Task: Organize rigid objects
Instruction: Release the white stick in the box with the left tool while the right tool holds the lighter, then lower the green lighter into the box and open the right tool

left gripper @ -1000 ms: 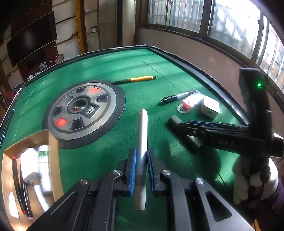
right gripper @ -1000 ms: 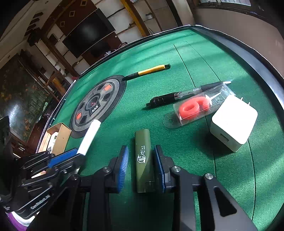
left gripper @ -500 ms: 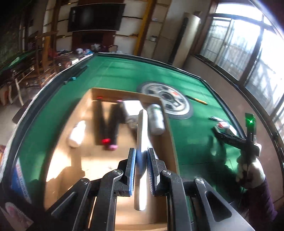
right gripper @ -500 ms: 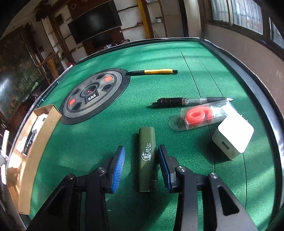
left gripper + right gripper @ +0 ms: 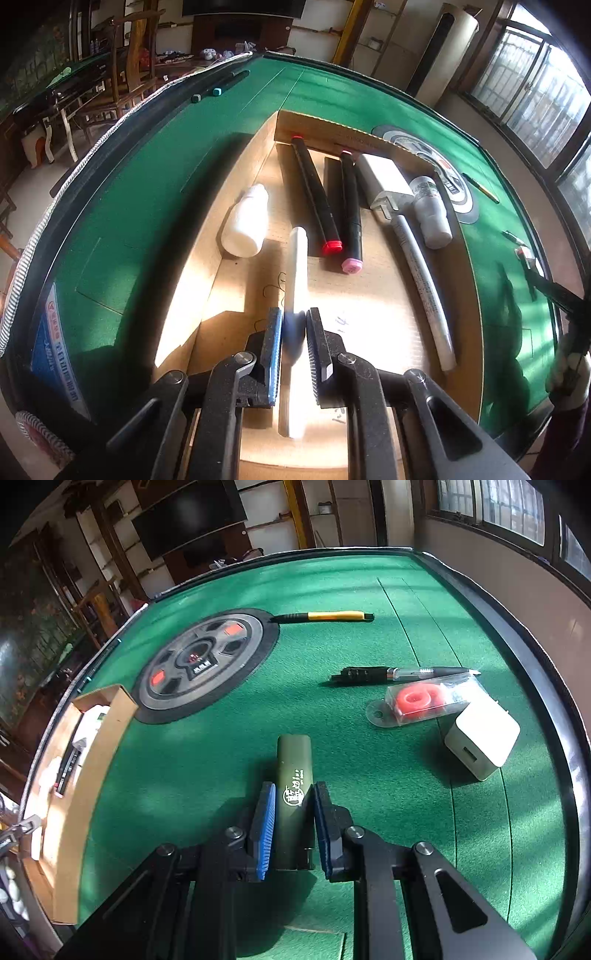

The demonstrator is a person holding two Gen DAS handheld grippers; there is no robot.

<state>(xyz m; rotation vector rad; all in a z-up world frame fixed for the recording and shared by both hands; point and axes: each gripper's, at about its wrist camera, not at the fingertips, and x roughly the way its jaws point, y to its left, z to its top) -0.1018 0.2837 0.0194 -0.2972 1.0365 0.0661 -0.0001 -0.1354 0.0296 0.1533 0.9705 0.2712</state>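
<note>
Left gripper (image 5: 293,328) over box (image 5: 402,295), clamped on white pen (image 5: 297,273) above markers (image 5: 332,199), bottle (image 5: 245,221), charger (image 5: 384,177). Right gripper (image 5: 294,805) on felt (image 5: 369,782), pads (image 5: 267,812) pressed to green tube (image 5: 294,775); nearby, adapter (image 5: 482,736), yellow pen (image 5: 332,616).

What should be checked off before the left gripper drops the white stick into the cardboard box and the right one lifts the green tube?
1. White stick held between the left gripper fingers: ok.
2. Left gripper over the cardboard box interior: ok.
3. Landing spot free: ok, bare floor lies below the stick, between the white bottle and the black markers.
4. Stick's height above the floor: cannot tell.
5. Right gripper fingers closed on the green tube: ok, pads meet both sides.
6. Tube off the green table: cannot tell.
</note>
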